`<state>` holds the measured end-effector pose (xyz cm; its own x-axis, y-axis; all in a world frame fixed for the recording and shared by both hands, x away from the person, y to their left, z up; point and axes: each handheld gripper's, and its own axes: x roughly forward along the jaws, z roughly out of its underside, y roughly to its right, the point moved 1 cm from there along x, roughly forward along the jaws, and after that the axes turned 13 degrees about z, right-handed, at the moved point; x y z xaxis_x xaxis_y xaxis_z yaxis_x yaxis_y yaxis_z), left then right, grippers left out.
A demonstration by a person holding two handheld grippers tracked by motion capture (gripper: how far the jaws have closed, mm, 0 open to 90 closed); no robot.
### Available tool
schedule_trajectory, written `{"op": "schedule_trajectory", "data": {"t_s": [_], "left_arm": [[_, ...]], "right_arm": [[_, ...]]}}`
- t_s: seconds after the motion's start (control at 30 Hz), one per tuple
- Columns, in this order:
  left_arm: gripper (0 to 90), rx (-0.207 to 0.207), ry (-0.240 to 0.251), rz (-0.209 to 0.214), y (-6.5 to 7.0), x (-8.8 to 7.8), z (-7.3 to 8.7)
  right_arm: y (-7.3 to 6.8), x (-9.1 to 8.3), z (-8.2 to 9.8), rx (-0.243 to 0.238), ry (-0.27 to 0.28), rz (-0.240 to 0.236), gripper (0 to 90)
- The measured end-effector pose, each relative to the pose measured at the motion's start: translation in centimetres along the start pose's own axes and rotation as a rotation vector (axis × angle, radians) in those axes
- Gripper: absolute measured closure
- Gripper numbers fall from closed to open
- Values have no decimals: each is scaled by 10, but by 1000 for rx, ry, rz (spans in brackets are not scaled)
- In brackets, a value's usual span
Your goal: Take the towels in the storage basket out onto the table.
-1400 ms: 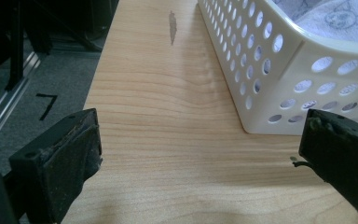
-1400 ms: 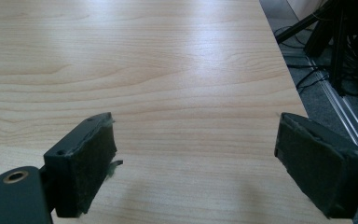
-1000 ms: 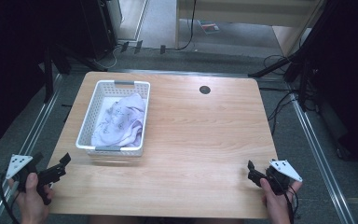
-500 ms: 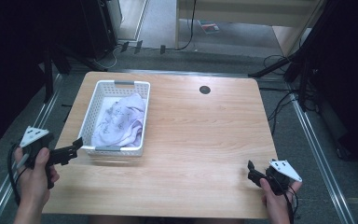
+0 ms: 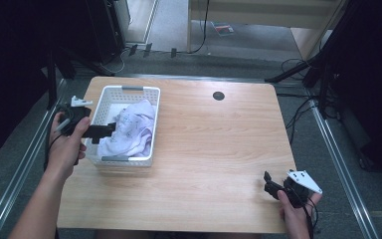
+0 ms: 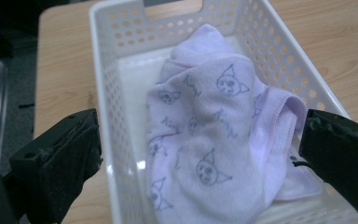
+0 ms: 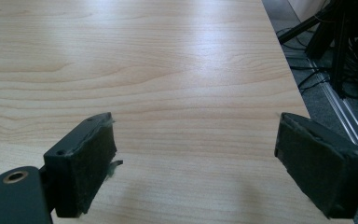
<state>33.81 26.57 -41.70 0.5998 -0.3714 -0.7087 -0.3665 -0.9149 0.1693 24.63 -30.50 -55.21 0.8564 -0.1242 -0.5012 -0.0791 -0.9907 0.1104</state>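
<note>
Bare wooden table (image 5: 219,149), floor rail (image 5: 338,164) and cables (image 5: 294,118)
The table lies under and ahead of the fingers (image 7: 86,161) of the right gripper (image 7: 193,126). Its dark round grommet (image 5: 219,95) sits far ahead of them, near the far edge. The rail runs just outside those fingers, and the cables lie beyond it.

Lilac towel (image 6: 214,140) with blue cartoon faces in white perforated basket (image 6: 107,88); light wood-grain table (image 5: 219,149)

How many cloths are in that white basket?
1: a lilac towel with little printed faces lies crumpled in the white basket, between the open jaws of the left gripper. Its folds could hide another piece beneath.
</note>
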Motion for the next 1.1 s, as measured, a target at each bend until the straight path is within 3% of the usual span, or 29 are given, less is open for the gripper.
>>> {"op": "schedule_trajectory", "data": {"t_s": [0.1,0.13,0.17,0.2,0.27,0.37,0.47,0.53,0.67,0.73,0.8,0.9,1.0,1.1], "left_arm": [[2,-7,-60,9,-1,22,-9],[2,-7,-60,9,-1,22,-9],[2,-28,-91,16,-3,37,-12],[2,-28,-91,16,-3,37,-12],[2,-51,-144,25,-9,56,-15],[2,-64,-167,29,-14,68,-16],[1,-101,-227,45,-23,91,-12],[1,-120,-244,46,-26,99,-12],[1,-126,-229,47,-24,105,-14],[2,-136,-260,61,-23,113,-15],[2,-134,-307,45,-21,122,-14],[1,-93,-377,3,-15,137,-8],[0,-71,-396,-17,-9,146,-4],[0,-78,-408,-8,-10,148,-2]], "right_arm": [[0,0,0,-1,1,-1,127],[0,0,0,-1,1,-1,127],[0,0,0,-4,0,-4,126],[0,0,0,-4,0,-4,126],[0,0,0,-9,2,-7,126],[-1,0,0,-11,2,-10,126],[-1,-1,0,-13,6,-18,126],[-1,-1,0,-13,6,-22,126],[-1,-1,0,-16,4,-25,127],[-1,0,0,-17,2,-27,127],[-1,0,0,-19,2,-27,128],[-2,0,0,-23,0,-27,128],[-2,0,0,-26,-1,-27,129],[-2,0,0,-26,-4,-34,129]]}}
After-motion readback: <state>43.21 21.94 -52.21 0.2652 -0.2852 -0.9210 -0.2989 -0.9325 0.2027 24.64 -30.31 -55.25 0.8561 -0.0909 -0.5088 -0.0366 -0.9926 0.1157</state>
